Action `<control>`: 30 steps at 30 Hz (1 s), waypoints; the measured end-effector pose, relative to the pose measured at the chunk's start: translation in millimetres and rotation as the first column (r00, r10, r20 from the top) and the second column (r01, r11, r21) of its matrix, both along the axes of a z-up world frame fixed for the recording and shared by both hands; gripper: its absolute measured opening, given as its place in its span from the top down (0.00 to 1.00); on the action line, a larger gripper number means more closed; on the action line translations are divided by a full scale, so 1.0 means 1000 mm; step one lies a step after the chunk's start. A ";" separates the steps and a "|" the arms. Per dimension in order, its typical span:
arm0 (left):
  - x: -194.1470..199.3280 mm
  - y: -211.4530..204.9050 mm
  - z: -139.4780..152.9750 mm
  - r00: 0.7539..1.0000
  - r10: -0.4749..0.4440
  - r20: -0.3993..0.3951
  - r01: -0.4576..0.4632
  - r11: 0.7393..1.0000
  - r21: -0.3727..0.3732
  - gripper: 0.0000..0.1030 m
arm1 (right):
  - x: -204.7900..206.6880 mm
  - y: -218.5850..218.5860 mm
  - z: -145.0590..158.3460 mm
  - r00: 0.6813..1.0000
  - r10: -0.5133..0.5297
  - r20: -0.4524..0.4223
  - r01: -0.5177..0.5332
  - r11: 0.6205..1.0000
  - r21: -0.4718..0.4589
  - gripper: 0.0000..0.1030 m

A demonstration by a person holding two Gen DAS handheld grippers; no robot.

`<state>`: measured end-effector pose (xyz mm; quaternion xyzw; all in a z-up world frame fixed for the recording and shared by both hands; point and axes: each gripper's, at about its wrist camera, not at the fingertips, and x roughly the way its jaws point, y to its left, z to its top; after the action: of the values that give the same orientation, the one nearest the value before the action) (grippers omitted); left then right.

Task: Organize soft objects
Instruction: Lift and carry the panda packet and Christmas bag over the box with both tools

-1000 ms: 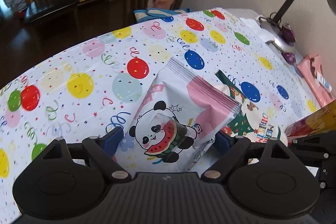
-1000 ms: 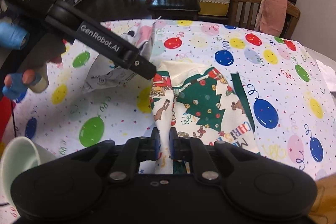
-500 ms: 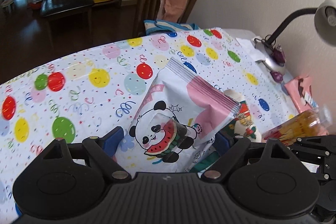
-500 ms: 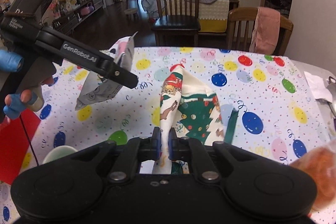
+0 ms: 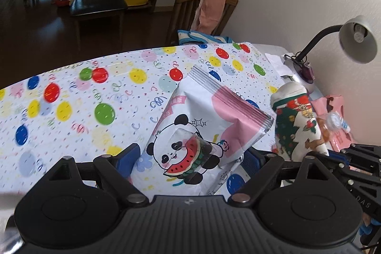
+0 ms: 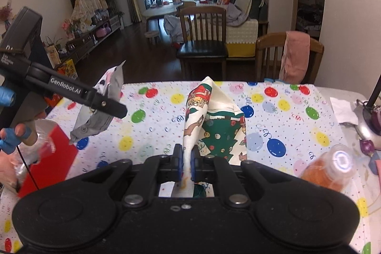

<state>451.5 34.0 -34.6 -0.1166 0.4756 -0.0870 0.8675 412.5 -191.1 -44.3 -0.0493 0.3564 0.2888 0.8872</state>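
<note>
Gripping the white panda-print snack pouch [image 5: 202, 132] and Christmas-print white cloth [image 6: 214, 120], left gripper [image 5: 190, 158] and right gripper [image 6: 187, 162] should carry both high, clear of the balloon-patterned tablecloth [image 6: 285, 116].

Left tool [image 5: 190, 158] gripping panda snack bag [image 5: 202, 135], Christmas cloth [image 5: 295, 125] beside

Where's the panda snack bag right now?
The panda snack bag is held up off the balloon tablecloth between the left gripper fingers, left of the Christmas cloth pinched in the right gripper.
</note>
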 end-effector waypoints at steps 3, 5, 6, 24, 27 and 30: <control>-0.022 0.008 0.012 1.000 0.018 0.001 -0.018 1.000 -0.003 0.14 | -0.016 0.000 0.016 1.000 0.010 0.019 -0.010 1.000 0.008 0.94; -0.037 0.014 0.020 0.999 0.033 -0.003 -0.033 0.999 -0.009 0.14 | -0.027 0.003 0.025 0.999 0.019 0.033 -0.019 1.000 0.012 0.94; -0.044 0.018 0.023 0.999 0.038 -0.003 -0.038 0.999 -0.012 0.14 | -0.032 0.004 0.030 0.999 0.022 0.038 -0.023 1.000 0.016 0.94; -0.178 0.143 0.062 0.971 0.239 0.014 -0.239 0.971 0.021 0.14 | -0.101 0.103 0.070 0.977 0.197 0.083 -0.203 0.977 0.064 0.94; -0.197 0.168 0.059 0.958 0.288 0.006 -0.288 0.957 0.032 0.14 | -0.108 0.128 0.070 0.967 0.239 0.084 -0.244 0.968 0.063 0.94; -0.213 0.191 0.052 0.943 0.331 -0.009 -0.331 0.943 0.040 0.14 | -0.115 0.156 0.070 0.956 0.282 0.082 -0.287 0.956 0.063 0.94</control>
<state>238.7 225.0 17.8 -0.1789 0.4576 0.0700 0.8682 297.3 -35.6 26.2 -0.0776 0.3023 0.4247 0.8498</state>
